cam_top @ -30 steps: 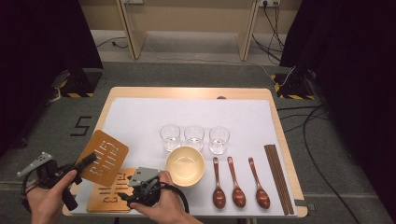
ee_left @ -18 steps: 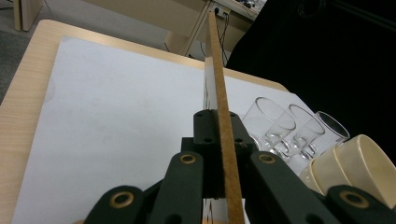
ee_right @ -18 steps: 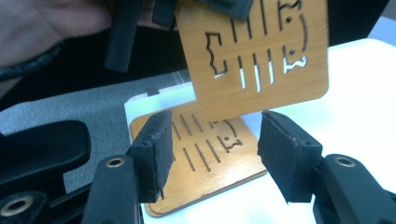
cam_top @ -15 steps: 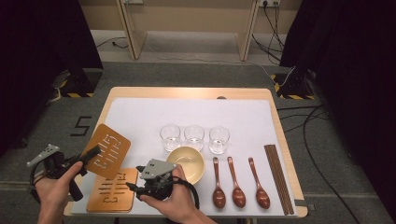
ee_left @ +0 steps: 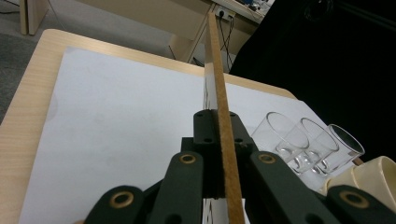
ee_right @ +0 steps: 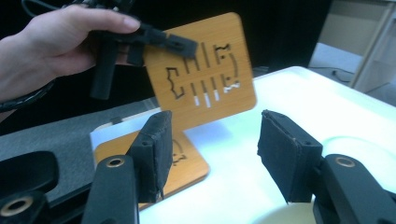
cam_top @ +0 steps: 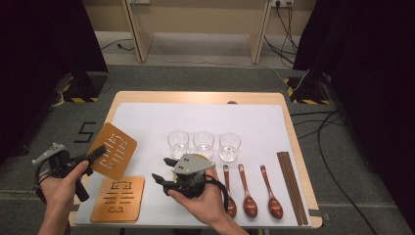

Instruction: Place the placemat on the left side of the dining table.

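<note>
My left gripper (cam_top: pixel 99 152) is shut on the edge of a wooden coaster (cam_top: pixel 115 150) with cut-out slots and holds it tilted above the table's left side. In the left gripper view the coaster (ee_left: pixel 219 93) runs edge-on between the jaws of that gripper (ee_left: pixel 218 125). A second, matching coaster (cam_top: pixel 119 198) lies flat on the white mat near the front left. My right gripper (cam_top: pixel 163 170) hovers open right of it, with nothing between its jaws. In the right gripper view that gripper (ee_right: pixel 212 144) faces the held coaster (ee_right: pixel 203 81) and the flat one (ee_right: pixel 187 165).
Three empty glasses (cam_top: pixel 203 142) stand in a row mid-table. Three brown spoons (cam_top: pixel 248 193) and a set of dark chopsticks (cam_top: pixel 292 186) lie at the front right. A cream bowl (ee_left: pixel 373 179) sits near the glasses, under my right hand in the high view.
The right gripper has risen and moved right from above the flat coaster to above the bowl. The left gripper has carried its coaster slightly away from the front edge.
</note>
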`<state>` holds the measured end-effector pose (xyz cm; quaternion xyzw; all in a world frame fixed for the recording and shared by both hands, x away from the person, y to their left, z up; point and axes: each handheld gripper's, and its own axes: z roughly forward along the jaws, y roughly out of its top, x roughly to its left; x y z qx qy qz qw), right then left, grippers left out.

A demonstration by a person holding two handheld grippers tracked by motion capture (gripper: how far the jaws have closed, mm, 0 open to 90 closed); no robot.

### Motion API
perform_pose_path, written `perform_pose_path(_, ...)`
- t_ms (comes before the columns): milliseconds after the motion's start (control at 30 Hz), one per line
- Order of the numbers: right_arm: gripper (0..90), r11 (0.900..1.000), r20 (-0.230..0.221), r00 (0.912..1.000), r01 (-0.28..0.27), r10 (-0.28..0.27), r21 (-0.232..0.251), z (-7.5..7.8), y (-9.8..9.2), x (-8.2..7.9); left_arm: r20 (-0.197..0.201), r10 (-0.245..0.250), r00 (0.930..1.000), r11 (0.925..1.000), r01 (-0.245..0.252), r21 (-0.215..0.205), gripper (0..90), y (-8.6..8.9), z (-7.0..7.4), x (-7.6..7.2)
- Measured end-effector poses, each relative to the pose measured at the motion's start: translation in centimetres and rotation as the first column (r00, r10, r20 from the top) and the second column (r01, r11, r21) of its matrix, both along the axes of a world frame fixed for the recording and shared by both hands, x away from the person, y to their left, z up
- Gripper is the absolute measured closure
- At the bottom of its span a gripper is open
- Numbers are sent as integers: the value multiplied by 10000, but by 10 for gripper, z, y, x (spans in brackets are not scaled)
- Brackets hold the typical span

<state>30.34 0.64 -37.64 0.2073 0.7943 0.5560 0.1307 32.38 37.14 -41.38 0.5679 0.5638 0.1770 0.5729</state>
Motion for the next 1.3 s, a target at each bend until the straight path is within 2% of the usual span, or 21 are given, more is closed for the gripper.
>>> perform_pose_path(400,470,9933,140,9940,1074,-1081,419,6,-46,9,-9,64,10000,9998,-64,169,859,-8,1,19)
perform_pose_path(600,475,9819,236,9826,1832,-1844,475,7,-74,12,15,124,9999,9996,-124,249,859,-11,3,28)
perform_pose_path(767,470,9647,352,9646,2597,-2613,428,6,-97,16,39,213,9998,9992,-214,328,859,-14,2,36)
perform_pose_path(1033,463,9272,553,9259,3714,-3738,487,5,-132,19,-8,254,9997,9987,-253,445,859,-21,2,48)
perform_pose_path(1300,462,8955,542,8946,4397,-4435,690,-2,-154,19,-90,263,9996,9982,-258,534,859,-31,2,62)
